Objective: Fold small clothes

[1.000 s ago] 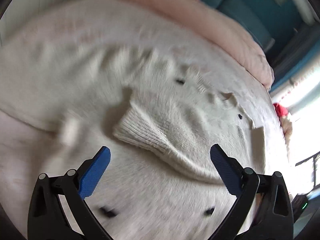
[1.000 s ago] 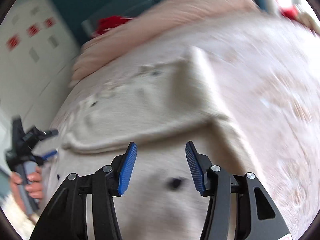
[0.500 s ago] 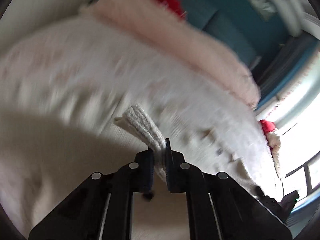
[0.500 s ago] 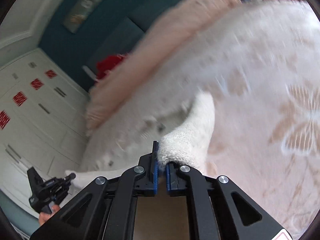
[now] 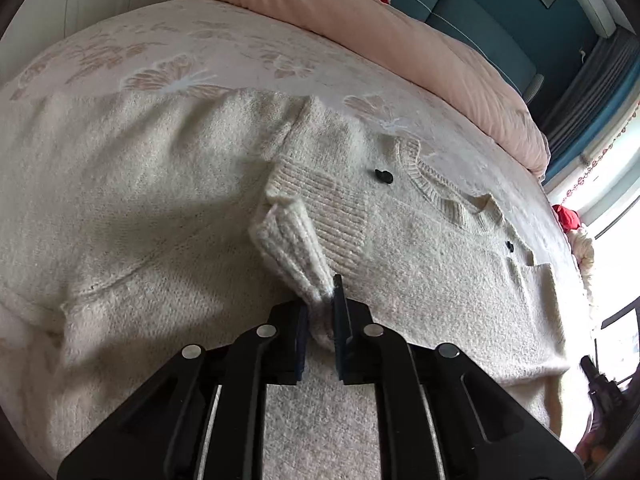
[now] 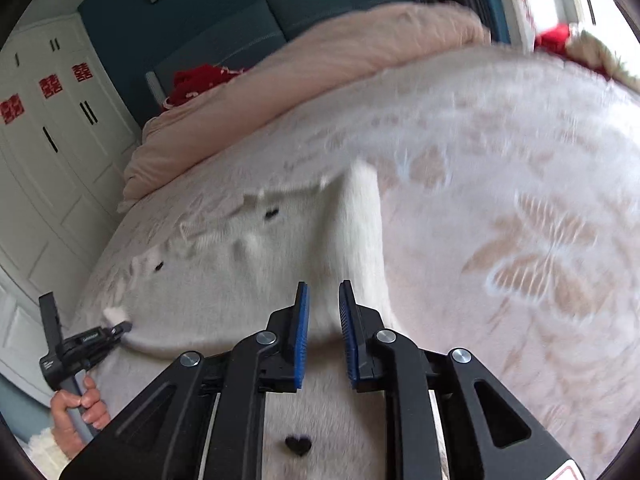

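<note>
A cream knitted cardigan (image 5: pixel 420 264) lies spread flat on the bed (image 5: pixel 224 52), whose cover has a pale butterfly and flower pattern. No container shows in either view; the cardigan rests directly on the cover. Small dark heart-shaped buttons (image 5: pixel 383 176) dot its front, and its ribbed neckline (image 5: pixel 436 188) points toward the far side of the bed.

The left claw (image 5: pixel 320 320) is clamped tight on the ribbed cuff (image 5: pixel 296 248) of one sleeve, with the knit pinched between its dark pads. That sleeve is folded in across the chest of the cardigan, and the cuff stands up from the fabric below it where the claw grips it.

The right claw (image 6: pixel 323 340) hovers over the other side of the cardigan with a narrow gap between its blue pads (image 6: pixel 301 336), and its jaws are opening. Nothing is between them; the other sleeve (image 6: pixel 360 232) lies on the garment just beyond the tips. This view is blurred.

In the right wrist view the left claw (image 6: pixel 120 326) shows at the lower left with a bit of white knit at its tip, held by a hand (image 6: pixel 80 408) in a fluffy white cuff.

Around the garment, a rolled pink duvet (image 5: pixel 400 36) lies along the head of the bed, with something red (image 6: pixel 200 80) behind it against a teal headboard (image 5: pixel 460 12). White wardrobe doors (image 6: pixel 60 140) with red paper cut-outs stand beside the bed. Nothing lies on top of the cardigan.
</note>
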Available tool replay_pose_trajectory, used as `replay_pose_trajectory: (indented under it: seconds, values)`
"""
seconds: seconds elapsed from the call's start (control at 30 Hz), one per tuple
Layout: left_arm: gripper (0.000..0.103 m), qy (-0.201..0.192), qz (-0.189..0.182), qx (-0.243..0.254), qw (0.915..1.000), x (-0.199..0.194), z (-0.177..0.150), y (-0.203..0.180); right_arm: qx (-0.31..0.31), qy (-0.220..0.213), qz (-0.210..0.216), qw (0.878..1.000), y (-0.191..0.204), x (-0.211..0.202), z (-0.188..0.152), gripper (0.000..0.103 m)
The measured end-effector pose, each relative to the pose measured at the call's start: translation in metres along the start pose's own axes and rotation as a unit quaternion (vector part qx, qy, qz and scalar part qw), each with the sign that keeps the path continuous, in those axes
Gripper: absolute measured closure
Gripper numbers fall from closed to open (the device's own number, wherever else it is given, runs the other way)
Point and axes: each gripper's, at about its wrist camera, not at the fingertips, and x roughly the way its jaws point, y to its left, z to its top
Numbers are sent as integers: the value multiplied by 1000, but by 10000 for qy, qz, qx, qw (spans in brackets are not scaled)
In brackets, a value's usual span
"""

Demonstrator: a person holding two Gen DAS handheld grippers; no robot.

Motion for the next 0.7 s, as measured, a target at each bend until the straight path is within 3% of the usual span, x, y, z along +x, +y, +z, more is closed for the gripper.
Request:
replay_pose_trajectory:
  seconds: [0.07,0.13,0.2,0.23,0.3,0.33,0.43,0.47,0.53,0.6,0.7]
  values:
    - [91,-35,-13,25,10000,4,-2,3,-334,-1,-336,9989,7,15,20,60]
    - [91,-90,-9,59,9999,0,-3,3,-561,224,-635,9962,19,53,37,45]
    - [91,-192,42,193,9996,1,-5,-2,-605,606,-906,9922,24,97,50,46]
    - [90,-239,64,250,9994,2,-6,-4,-605,763,-1024,9900,23,112,53,46]
    - [90,-283,48,253,9993,-1,-7,-2,-516,1052,-1060,9874,25,139,55,83]
    - [90,-294,25,242,9993,-1,-7,-1,-323,1030,-930,9898,23,140,58,92]
    - [90,-322,-110,156,9993,0,-7,4,447,434,-400,9973,8,110,71,94]
    - [90,-338,-123,154,9992,0,-8,4,503,356,-442,9971,0,109,69,94]
    - [90,-362,-91,210,9991,2,-9,2,382,901,-772,9922,-14,136,56,93]
    - [90,-367,-42,260,9990,2,-10,1,232,745,-793,9938,-13,128,56,90]
    - [90,-366,-64,243,9990,3,-10,2,112,283,-540,9981,11,84,62,90]
